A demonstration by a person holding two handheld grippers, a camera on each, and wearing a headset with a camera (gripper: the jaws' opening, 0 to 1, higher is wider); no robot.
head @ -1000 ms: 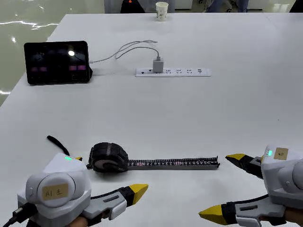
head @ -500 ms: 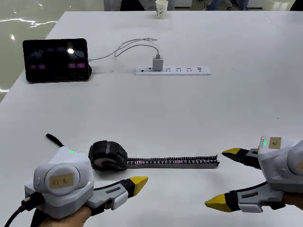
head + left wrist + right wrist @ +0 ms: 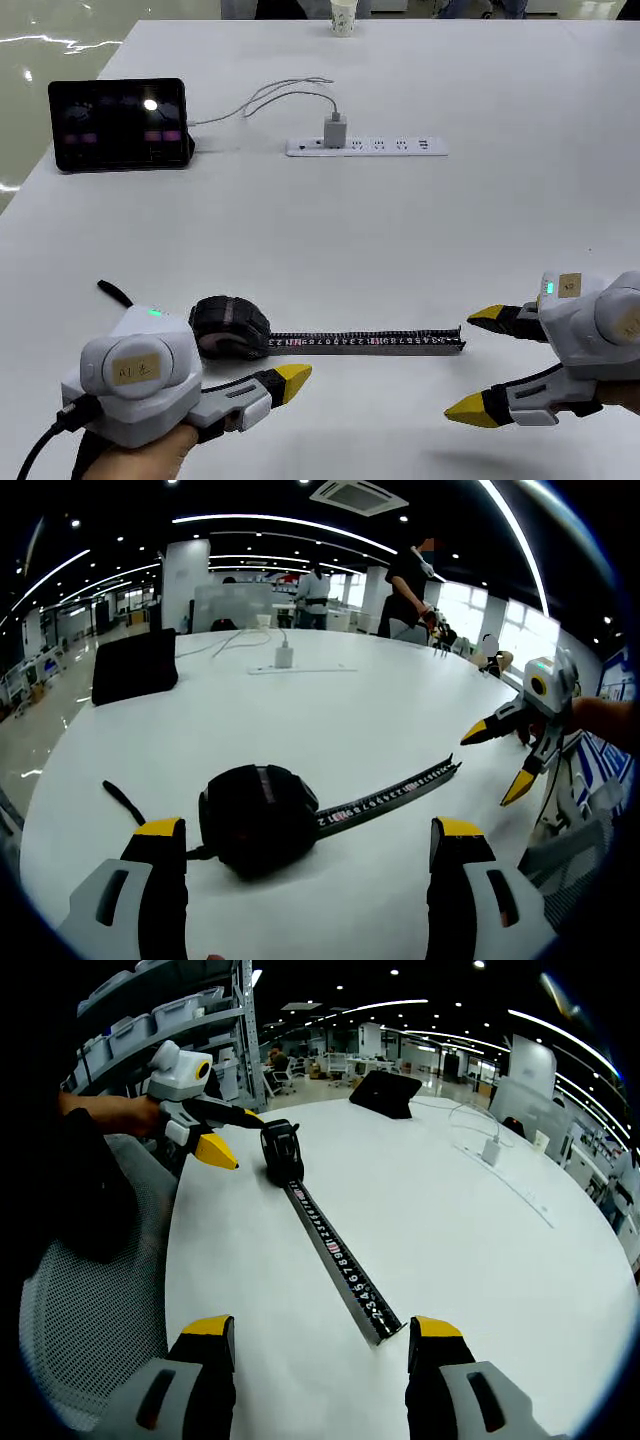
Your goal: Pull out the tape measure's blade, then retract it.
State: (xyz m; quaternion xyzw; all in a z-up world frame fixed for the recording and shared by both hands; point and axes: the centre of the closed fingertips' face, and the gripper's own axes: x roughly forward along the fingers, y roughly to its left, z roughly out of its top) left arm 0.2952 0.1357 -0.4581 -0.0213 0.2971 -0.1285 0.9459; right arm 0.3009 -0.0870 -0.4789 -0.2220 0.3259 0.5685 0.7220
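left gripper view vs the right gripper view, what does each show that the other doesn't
Left gripper view: the right gripper, open, the wrist strap and standing people. Right gripper view: the left gripper, open, storage shelves and a mesh chair. Both: the tape measure with its blade pulled out, the tablet and the white table.

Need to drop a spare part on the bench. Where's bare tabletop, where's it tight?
Free: the wide band between power strip and tape measure blade; also the right side beyond the strip. Tight: near edge, left hand-held gripper by the case, right hand-held gripper off the blade tip.
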